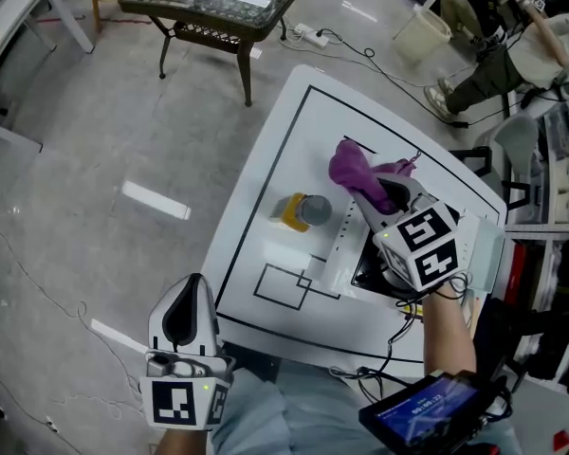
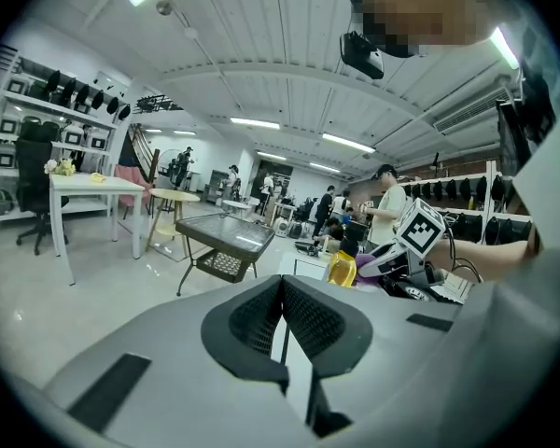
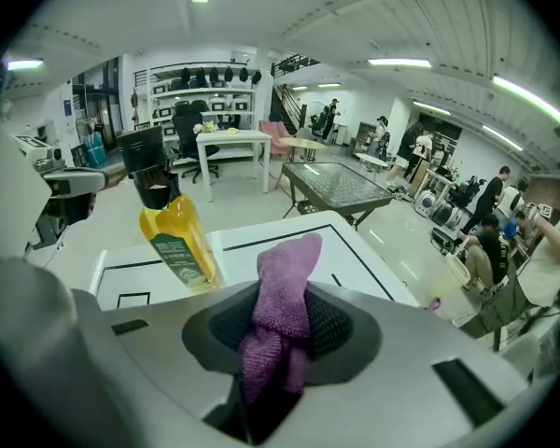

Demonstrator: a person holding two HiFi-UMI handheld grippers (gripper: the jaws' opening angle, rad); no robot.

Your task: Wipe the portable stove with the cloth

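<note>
Now, right gripper [image 3: 278, 343]: clamped on the purple cloth [image 3: 285, 292]; pads kept partly apart by the bunched fabric, loose end poking up past the fingertips.
Left gripper [image 2: 282, 320]: jaws together, nothing between them; held just off the table's near-left corner.
Cloth's place: over the table [image 1: 266, 183], toward its right edge, above the far end of the portable stove [image 1: 365, 273]; touching it or not, cannot tell.
Stove's place: by the table's near-right corner, under the right gripper.
Bottle [image 1: 303, 210]: yellow, dark-capped, upright near the table's middle, just left of the stove.
Head view only: both grippers at once.
Right gripper view only: bottle's green label, cloth's knit weave.
Left gripper view only: right gripper's marker cube seen side-on.
</note>
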